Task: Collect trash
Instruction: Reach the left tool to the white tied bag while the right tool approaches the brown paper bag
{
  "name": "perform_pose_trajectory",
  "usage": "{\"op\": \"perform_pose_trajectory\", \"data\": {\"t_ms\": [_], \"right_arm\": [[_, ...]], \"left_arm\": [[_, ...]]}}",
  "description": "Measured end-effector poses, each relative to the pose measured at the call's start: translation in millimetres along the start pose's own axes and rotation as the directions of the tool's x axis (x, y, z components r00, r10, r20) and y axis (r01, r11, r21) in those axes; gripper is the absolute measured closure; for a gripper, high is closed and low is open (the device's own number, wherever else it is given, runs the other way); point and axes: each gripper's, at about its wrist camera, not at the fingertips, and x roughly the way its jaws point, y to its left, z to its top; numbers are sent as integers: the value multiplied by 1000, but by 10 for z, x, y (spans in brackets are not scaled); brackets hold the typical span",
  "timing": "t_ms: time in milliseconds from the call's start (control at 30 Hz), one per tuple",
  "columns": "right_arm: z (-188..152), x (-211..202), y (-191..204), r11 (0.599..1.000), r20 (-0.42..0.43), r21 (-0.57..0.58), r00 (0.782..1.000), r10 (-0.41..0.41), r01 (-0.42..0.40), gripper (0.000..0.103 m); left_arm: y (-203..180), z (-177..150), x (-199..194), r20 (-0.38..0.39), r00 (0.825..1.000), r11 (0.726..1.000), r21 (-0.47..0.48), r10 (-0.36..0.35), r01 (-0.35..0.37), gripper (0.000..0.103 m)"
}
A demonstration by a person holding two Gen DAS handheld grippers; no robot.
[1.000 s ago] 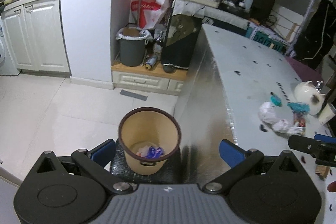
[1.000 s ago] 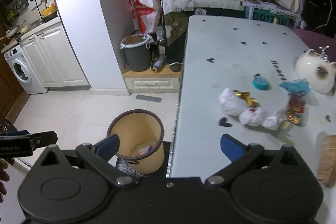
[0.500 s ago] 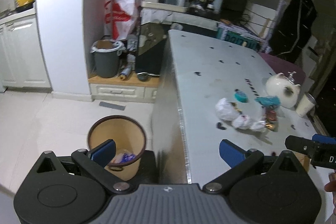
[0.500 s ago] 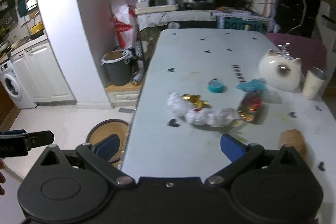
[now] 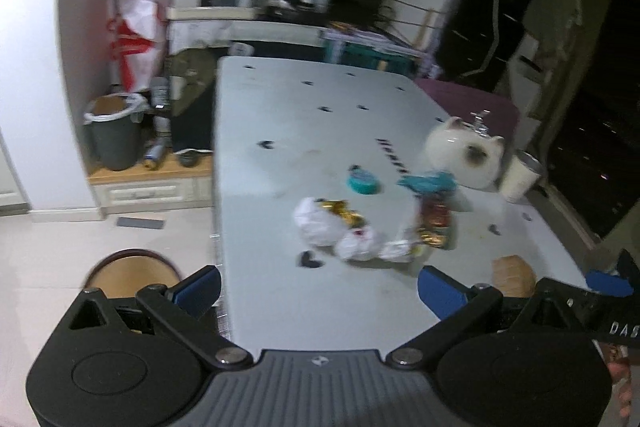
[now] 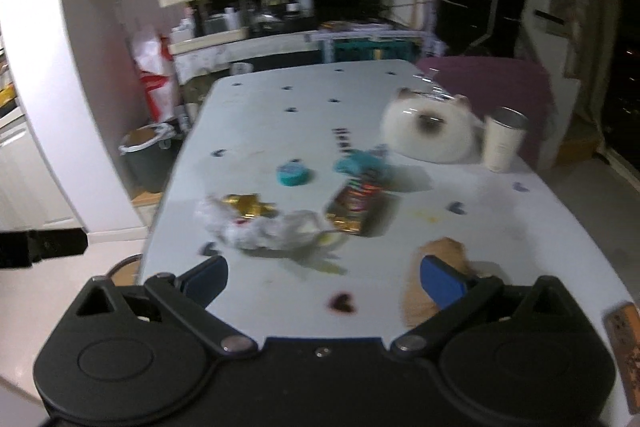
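Note:
Trash lies in a cluster on the white table (image 5: 288,115) (image 6: 500,227): crumpled white tissues (image 5: 320,227) (image 6: 256,231), a gold foil wrapper (image 5: 344,211) (image 6: 248,205), a red-gold snack packet (image 5: 434,223) (image 6: 358,205), a teal wrapper (image 5: 428,183) (image 6: 360,163) and a teal lid (image 5: 362,183) (image 6: 292,175). My left gripper (image 5: 318,289) is open, short of the pile, nothing between its fingers. My right gripper (image 6: 324,281) is open too, above the near table edge. A tan bin (image 5: 128,271) stands on the floor at the table's left.
A cream cat-shaped pot (image 5: 464,155) (image 6: 428,135) and a pale cup (image 5: 520,177) (image 6: 502,139) stand behind the trash. A brown paper piece (image 5: 512,273) (image 6: 436,279) lies near the front. A grey lined bin (image 5: 114,131) and shelves stand by the back wall.
Both grippers have swung right from the floor bin toward the table, and the trash pile now sits nearer the middle of both views. Both stay open and empty.

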Motion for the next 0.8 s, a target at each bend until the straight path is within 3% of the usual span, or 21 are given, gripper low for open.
{"op": "perform_pose_trajectory", "data": {"t_ms": [200, 400, 600, 800], "right_arm": [[-43, 123, -362, 999, -6, 39, 999, -37, 37, 0], [-72, 202, -596, 994, -3, 98, 999, -39, 39, 0], [-127, 298, -697, 994, -11, 104, 999, -41, 42, 0], [-186, 439, -804, 994, -51, 96, 998, -45, 50, 0]], "left_arm": [[-253, 269, 557, -31, 995, 993, 59, -99, 100, 0], [-252, 566, 1260, -85, 982, 985, 33, -166, 169, 0], [-60, 774, 1962, -135, 983, 992, -39, -125, 120, 0], [179, 702, 2385, -206, 979, 993, -115, -8, -16, 2]]}}
